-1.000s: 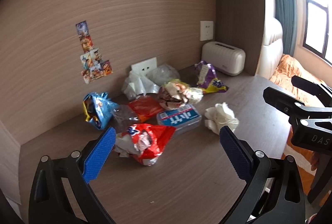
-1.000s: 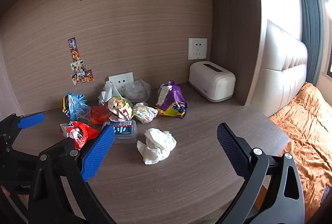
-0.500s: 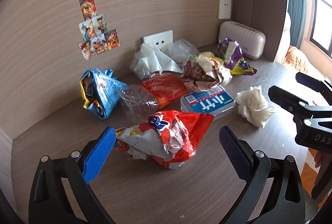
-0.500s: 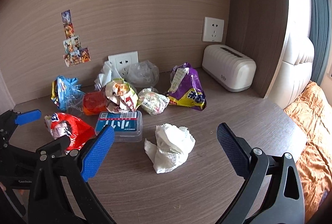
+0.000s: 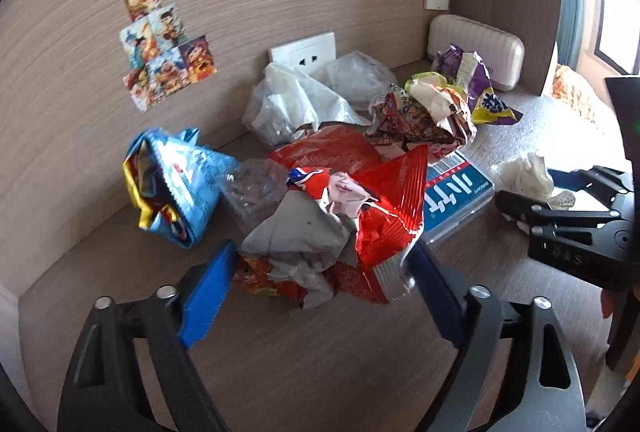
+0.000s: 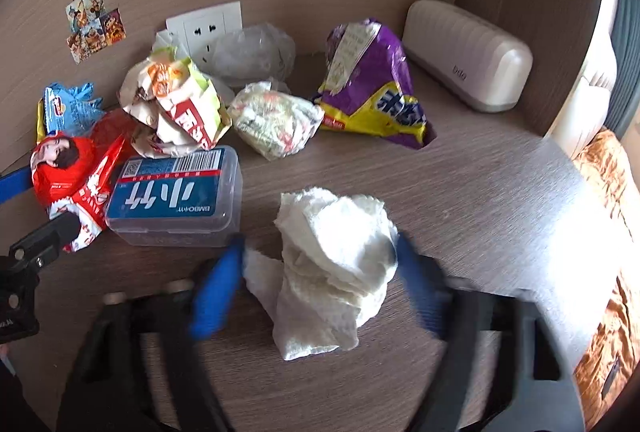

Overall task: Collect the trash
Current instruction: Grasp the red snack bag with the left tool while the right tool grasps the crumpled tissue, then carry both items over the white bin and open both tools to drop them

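A wood-grain bench [image 5: 304,352] set in an alcove with wall sockets and stickers is strewn with wrappers, with a bed seen at the right edge. In the left wrist view, the left tongs [image 5: 320,288] have been brought in from well back a second ago until their blue pads flank the crumpled red snack bag [image 5: 360,216]; the pads appear to touch its sides, but the jaws are spread wide and no squeeze is evident, so the bag is judged bracketed rather than gripped. Behind it lie a blue snack bag [image 5: 176,184], clear plastic bags [image 5: 296,100] and a blue-labelled plastic box [image 5: 456,196]. In the right wrist view, the right tongs [image 6: 316,280], blurred by motion, have likewise been advanced and now straddle the crumpled white tissue [image 6: 332,272], jaws apart and seemingly closing. Both approaches being done, the first two pickups are judged ready for closure. Only the right view shows the purple snack bag [image 6: 372,96] fully, along with a small printed wrapper [image 6: 276,120] and the barcode on the box; only the left view shows the red bag's torn silver lining and the right tool at the tissue. No bin is seen in either view.
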`<state>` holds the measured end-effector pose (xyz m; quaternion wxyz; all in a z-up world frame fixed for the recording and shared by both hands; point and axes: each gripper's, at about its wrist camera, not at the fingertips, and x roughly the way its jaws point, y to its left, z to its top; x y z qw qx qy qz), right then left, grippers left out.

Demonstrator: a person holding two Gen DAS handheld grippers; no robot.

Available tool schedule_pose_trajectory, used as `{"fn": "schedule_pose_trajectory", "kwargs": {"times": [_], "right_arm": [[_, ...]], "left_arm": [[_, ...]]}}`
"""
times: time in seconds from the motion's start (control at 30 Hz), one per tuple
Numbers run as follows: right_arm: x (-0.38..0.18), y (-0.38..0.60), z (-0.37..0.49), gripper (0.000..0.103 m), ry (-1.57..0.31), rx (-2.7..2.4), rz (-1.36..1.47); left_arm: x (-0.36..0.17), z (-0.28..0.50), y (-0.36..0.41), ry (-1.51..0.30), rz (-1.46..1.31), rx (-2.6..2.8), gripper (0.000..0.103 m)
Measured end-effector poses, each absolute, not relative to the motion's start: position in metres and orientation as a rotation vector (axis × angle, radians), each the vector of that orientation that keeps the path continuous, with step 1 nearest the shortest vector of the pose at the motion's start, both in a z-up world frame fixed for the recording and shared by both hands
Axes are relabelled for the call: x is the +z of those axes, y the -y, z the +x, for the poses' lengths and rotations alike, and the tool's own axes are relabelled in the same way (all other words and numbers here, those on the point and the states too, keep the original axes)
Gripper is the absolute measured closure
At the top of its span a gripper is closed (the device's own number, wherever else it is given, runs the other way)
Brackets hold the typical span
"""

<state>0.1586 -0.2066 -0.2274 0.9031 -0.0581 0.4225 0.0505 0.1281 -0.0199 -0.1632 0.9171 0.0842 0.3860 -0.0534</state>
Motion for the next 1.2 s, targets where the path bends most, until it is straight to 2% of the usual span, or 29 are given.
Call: {"fn": "schedule_pose_trajectory", "kwargs": {"times": [0.03,0.1,0.23,0.53,0.77,1.2], "right_arm": [[-0.227,0.208,0.159,0.061,-0.878,0.111,-0.113],[-0.226,0.209,0.159,0.066,-0.881,0.106,-0.111],[-0.216,0.216,0.151,0.076,-0.873,0.103,-0.084],[-0.163,0.245,0.110,0.076,-0.777,0.084,-0.023],[-0.125,0.282,0.060,0.076,-0.691,0.028,0.000],[-0.125,0.376,-0.049,0.076,-0.697,-0.210,0.078]], "left_arm": [[-0.163,0.129,0.021,-0.793,0.178,-0.111,0.027],[-0.161,0.130,0.022,-0.791,0.182,-0.121,0.036],[-0.152,0.126,0.021,-0.787,0.148,-0.150,0.038],[-0.117,0.088,0.039,-0.758,0.200,-0.206,0.039],[-0.096,0.052,0.097,-0.716,0.259,-0.345,0.039],[-0.103,-0.010,0.213,-0.705,0.341,-0.644,0.039]]}}
